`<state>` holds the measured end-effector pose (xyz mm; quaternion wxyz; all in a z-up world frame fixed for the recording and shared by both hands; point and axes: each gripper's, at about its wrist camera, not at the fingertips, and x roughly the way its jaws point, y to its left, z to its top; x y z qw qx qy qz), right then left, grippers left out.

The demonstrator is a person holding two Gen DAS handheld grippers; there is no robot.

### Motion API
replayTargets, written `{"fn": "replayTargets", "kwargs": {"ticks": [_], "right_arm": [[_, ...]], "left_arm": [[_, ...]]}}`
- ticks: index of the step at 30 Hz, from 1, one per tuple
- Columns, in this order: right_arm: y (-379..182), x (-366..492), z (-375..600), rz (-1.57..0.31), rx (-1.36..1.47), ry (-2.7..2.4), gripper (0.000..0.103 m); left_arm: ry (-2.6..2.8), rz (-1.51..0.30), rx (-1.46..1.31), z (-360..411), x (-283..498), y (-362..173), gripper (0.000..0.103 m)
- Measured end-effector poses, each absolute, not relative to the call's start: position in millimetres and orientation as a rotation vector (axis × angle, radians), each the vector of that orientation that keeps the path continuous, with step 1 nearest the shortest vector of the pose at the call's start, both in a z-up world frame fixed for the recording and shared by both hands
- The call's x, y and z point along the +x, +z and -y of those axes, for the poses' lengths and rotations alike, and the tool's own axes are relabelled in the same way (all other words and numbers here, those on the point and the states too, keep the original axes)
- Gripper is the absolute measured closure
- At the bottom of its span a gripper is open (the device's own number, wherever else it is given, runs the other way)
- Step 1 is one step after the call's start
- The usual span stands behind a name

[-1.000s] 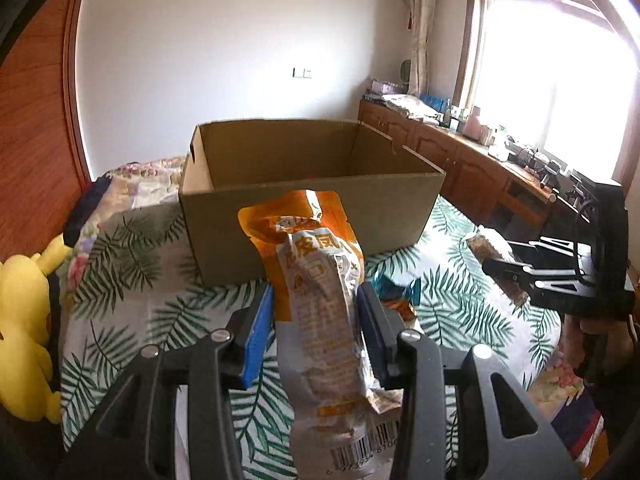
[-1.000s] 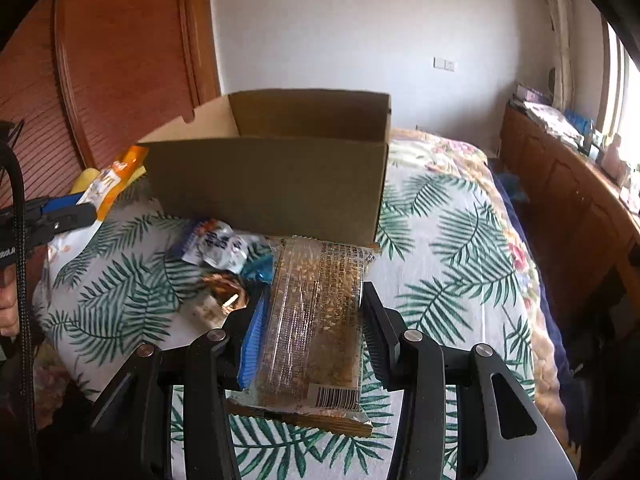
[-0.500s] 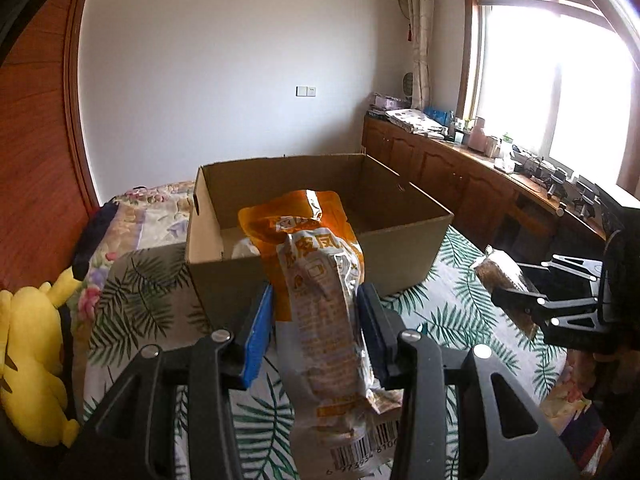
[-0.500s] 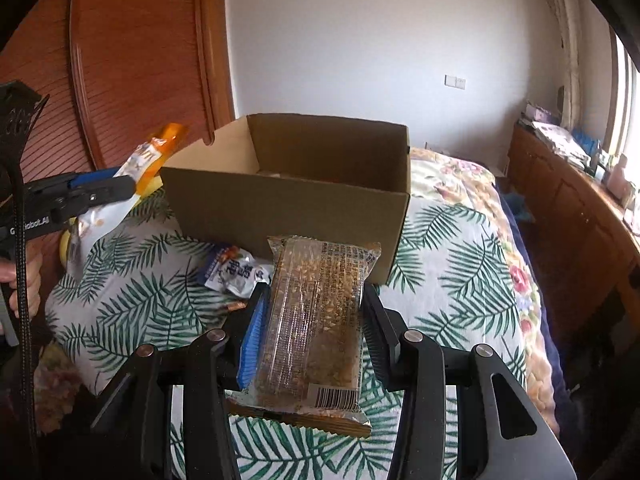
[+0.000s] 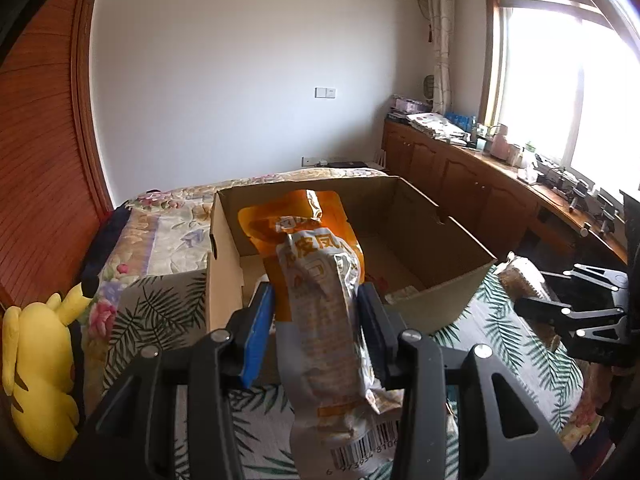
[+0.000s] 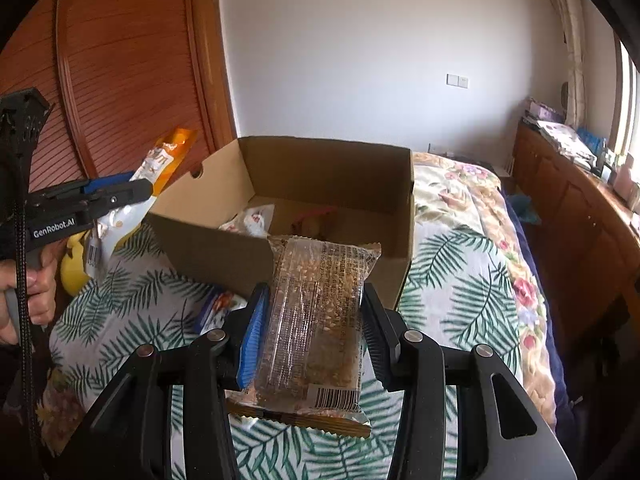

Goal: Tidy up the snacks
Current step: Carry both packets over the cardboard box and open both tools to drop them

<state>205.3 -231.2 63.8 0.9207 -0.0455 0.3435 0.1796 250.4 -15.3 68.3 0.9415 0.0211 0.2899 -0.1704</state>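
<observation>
An open cardboard box stands on the palm-leaf bedspread. My left gripper is shut on an orange and silver snack bag, held up over the box's near left corner; the same bag shows in the right wrist view. My right gripper is shut on a clear packet of seeded bars, just short of the box's near wall. The right gripper with its packet appears at the right of the left wrist view. Inside the box lie a white packet and a reddish one.
A blue and white snack packet lies on the bedspread by the box. A yellow plush toy sits at the bed's left edge. Wooden cabinets run along the right under a window. A hand grips the left tool.
Both grippers rose and moved toward the box with their packets still held. The box's inside now shows from above in both views.
</observation>
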Motion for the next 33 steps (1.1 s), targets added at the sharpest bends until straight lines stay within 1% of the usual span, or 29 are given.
{"fn": "replayTargets", "kwargs": {"ticks": [12,23,33], "right_arm": [[67.0,252.6,223.8,-0.738,-0.11,0.333,0.058],[59.1,287.7,216.1,-0.757,-0.077,0.296,0.058],[52.8,306.3,212.9,-0.781,-0.052,0.269,0.058]], "left_arm": [[-0.296,-0.609,0.064,30.0,302.5,75.2,0.062],[-0.308,-0.645,0.071,45.8,327.3,71.5,0.061],[-0.296,-0.694,0.087,52.9,340.8,51.0,0.059]]}}
